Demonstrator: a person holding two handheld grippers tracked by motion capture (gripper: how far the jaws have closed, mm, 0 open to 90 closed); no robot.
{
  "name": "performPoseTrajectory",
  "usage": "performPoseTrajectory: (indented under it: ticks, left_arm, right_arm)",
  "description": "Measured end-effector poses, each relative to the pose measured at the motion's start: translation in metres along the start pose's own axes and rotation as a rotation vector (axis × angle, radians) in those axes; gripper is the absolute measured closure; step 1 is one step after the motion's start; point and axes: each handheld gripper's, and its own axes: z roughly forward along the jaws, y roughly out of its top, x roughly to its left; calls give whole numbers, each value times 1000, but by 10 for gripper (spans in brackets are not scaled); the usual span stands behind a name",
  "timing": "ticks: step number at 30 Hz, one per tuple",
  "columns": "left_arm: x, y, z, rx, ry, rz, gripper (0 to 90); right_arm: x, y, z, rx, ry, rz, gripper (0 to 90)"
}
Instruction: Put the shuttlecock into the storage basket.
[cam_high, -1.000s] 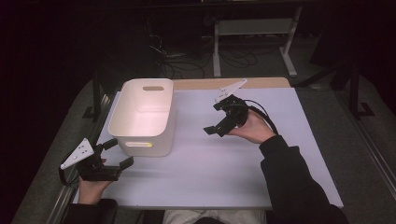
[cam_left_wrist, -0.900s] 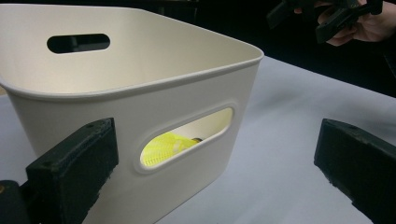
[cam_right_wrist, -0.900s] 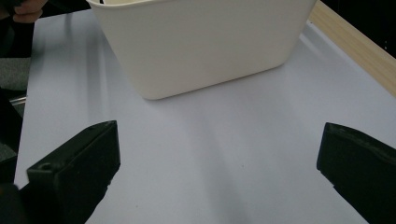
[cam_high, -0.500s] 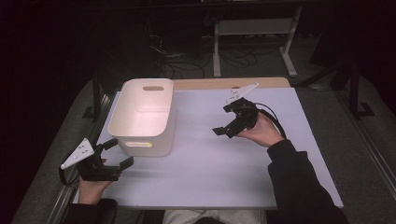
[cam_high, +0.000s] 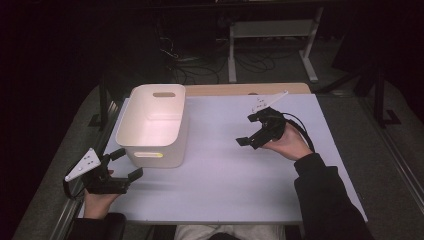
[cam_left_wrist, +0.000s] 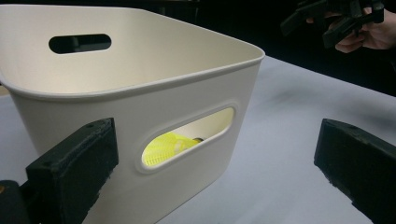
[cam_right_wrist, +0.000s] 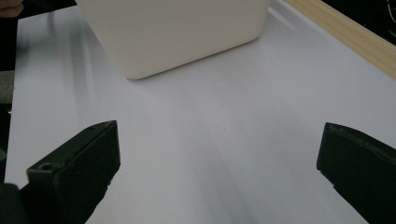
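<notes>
At the near left corner of the table (cam_high: 220, 200), you are holding the left gripper (cam_high: 122, 165) with its jaws spread wide and nothing between them, just short of the white plastic bin (cam_high: 155, 125); in the left gripper view, the bin's near end wall is standing between those jaws, its oval handle slot (cam_left_wrist: 187, 137) facing you, and something yellow and mesh-like (cam_left_wrist: 168, 147) is showing through that slot from inside, though what it is cannot be told; the bin itself is sitting upright on the left half of the table, near the far edge. It is likely going to feel light and fairly stiff, with smooth walls that may slip under a flat pinch, so the rolled rim above the slot, or the slot's own upper lip, looks like the surest place to take hold; a grip at one end alone may let the far end tip or drag. Over on the right, you are holding the right gripper (cam_high: 252, 131) above bare table, well apart from the bin, its jaws also standing apart and holding nothing.
</notes>
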Motion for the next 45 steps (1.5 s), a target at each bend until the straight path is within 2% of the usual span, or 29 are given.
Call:
performPoseTrajectory:
  ticks: [16, 33, 45]
  left_arm:
    - [0, 0, 0, 1, 2, 0, 0]
    - [0, 0, 0, 2, 1, -1, 0]
    - [0, 0, 1, 5, 0, -2, 0]
  right_arm:
    - [-5, -28, -13, -14, -16, 51, 0]
    - [-1, -55, -21, -22, -33, 81, 0]
    - [5, -77, -30, -31, -48, 121, 0]
